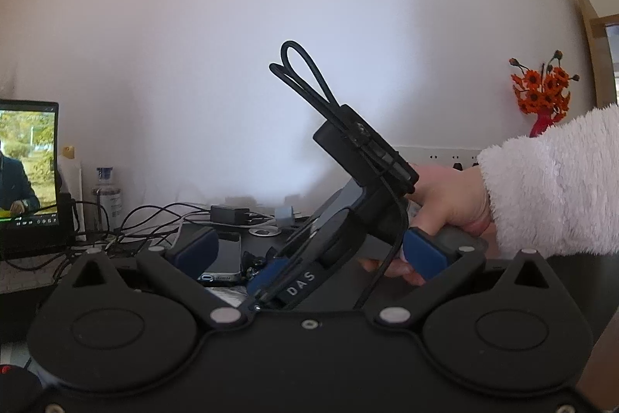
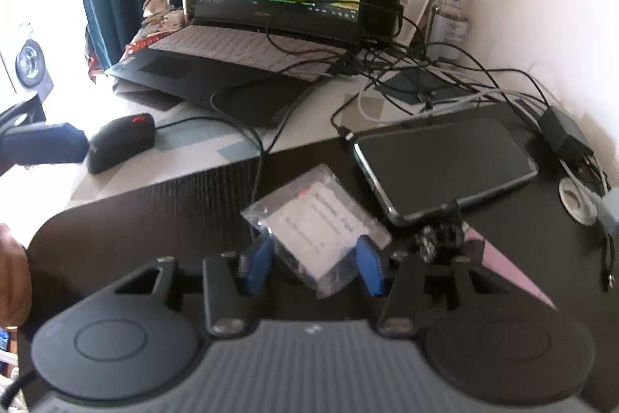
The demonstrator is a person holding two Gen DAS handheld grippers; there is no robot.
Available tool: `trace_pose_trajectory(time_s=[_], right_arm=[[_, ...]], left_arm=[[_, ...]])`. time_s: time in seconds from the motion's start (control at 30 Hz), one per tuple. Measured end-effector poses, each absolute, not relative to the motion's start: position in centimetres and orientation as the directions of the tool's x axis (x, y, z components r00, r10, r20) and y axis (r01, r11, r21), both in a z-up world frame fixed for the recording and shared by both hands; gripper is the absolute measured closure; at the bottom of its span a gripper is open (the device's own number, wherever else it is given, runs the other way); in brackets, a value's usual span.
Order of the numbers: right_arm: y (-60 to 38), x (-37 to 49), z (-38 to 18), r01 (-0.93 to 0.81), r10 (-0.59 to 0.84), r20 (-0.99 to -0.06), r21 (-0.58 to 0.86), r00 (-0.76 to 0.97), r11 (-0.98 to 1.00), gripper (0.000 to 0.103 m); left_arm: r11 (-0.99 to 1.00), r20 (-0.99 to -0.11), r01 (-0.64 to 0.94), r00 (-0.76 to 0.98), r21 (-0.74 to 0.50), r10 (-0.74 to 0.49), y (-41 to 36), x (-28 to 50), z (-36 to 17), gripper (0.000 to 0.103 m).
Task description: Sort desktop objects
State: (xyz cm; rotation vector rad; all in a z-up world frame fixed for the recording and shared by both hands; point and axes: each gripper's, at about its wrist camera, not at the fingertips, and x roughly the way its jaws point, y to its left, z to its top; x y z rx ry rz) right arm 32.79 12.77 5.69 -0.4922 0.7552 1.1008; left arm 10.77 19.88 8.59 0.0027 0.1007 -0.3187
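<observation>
In the right wrist view my right gripper (image 2: 315, 264) has its blue pads on both sides of a clear plastic bag with a white label (image 2: 319, 223) lying on the black desk mat (image 2: 154, 204); whether the pads grip it is unclear. A black phone (image 2: 445, 163) lies face up just beyond. In the left wrist view my left gripper (image 1: 305, 254) is open wide and empty, its blue pads (image 1: 423, 254) apart. The right gripper's body (image 1: 359, 188) with its black cable loop fills the middle, held by a hand in a white fleece sleeve (image 1: 549, 188). The phone (image 1: 228, 254) shows below.
An open laptop (image 2: 251, 26) playing video stands at the back left, with a black mouse (image 2: 120, 140) before it. Tangled cables (image 2: 406, 64), a black charger (image 2: 561, 130), a clear bottle (image 2: 450, 18) and a pink paper (image 2: 503, 262) crowd the right. Orange flowers in a red vase (image 1: 541, 95) stand far right.
</observation>
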Motion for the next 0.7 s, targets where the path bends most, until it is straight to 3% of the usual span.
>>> trace_pose_trajectory(time_s=[0.17, 0.3, 0.33, 0.37, 0.43, 0.7], right_arm=[[11.8, 33.1, 5.8, -0.917, 0.594, -0.77, 0.03, 0.232, 0.398, 0.059], [11.5, 33.8, 6.9, -0.907, 0.657, -0.721, 0.095, 0.221, 0.409, 0.058], [11.6, 34.0, 7.1, -0.903, 0.672, -0.709, 0.121, 0.212, 0.413, 0.049], [11.9, 34.2, 7.3, -0.895, 0.681, -0.702, 0.145, 0.206, 0.421, 0.033], [12.8, 34.4, 7.3, -0.883, 0.679, -0.704, 0.162, 0.209, 0.44, 0.022], [16.5, 33.8, 5.5, -0.89, 0.574, -0.772, 0.026, 0.272, 0.456, 0.023]], left_arm=[[0.931, -0.066, 0.365, 0.929, -0.019, -0.365, 20.2, 10.3, 8.5, 0.0], [0.919, -0.027, 0.393, 0.919, -0.035, -0.394, 20.7, 9.7, 8.4, 0.0], [0.916, -0.02, 0.399, 0.916, -0.039, -0.4, 20.8, 9.6, 8.4, 0.0], [0.914, -0.017, 0.404, 0.914, -0.042, -0.405, 20.8, 9.5, 8.4, 0.0], [0.906, -0.011, 0.421, 0.907, -0.04, -0.422, 20.8, 9.4, 8.3, 0.0], [0.892, -0.003, 0.45, 0.893, -0.029, -0.451, 20.8, 9.2, 8.3, 0.0]])
